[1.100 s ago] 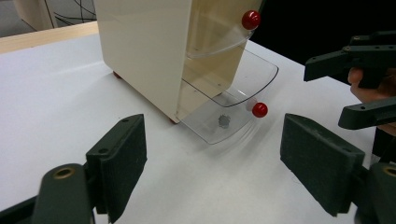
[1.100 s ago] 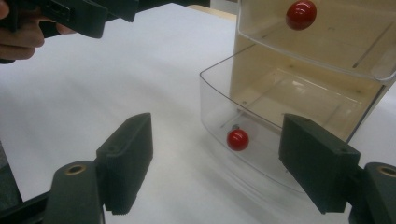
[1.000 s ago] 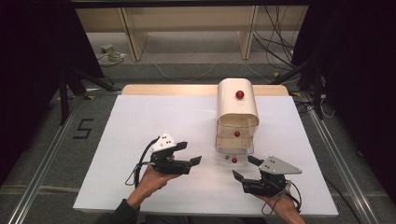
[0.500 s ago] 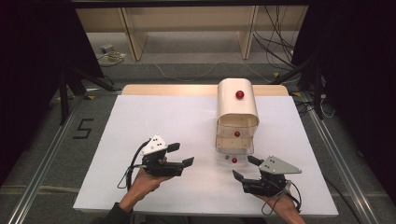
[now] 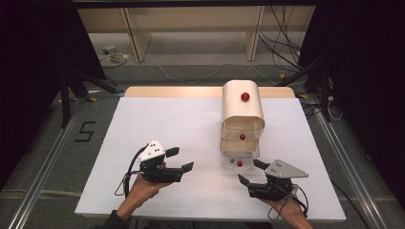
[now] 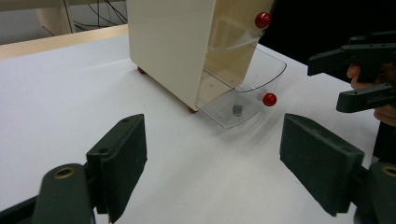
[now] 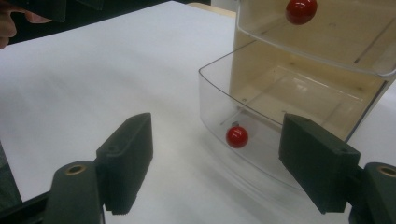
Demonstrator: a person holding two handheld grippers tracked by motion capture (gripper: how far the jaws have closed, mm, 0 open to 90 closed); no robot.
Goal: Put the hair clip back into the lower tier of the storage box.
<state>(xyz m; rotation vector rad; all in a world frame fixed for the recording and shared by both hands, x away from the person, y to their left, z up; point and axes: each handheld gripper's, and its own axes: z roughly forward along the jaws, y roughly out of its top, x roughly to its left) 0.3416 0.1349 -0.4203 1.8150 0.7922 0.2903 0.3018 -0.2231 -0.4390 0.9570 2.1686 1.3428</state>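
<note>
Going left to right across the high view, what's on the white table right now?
Left hand-held gripper, jaws open and empty → small cabinet of clear drawers, its bottom drawer pulled out → right hand-held gripper, jaws open and empty, just right of the bottom drawer's red knob.

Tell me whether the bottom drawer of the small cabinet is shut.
No. In the left gripper view the clear bottom drawer stands pulled out from the cabinet, with a small grey item lying inside it.

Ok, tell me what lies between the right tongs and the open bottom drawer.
Nothing: bare white table separates the right tongs from the drawer. The high view and the right gripper view both show it, tongs open and empty.
</note>
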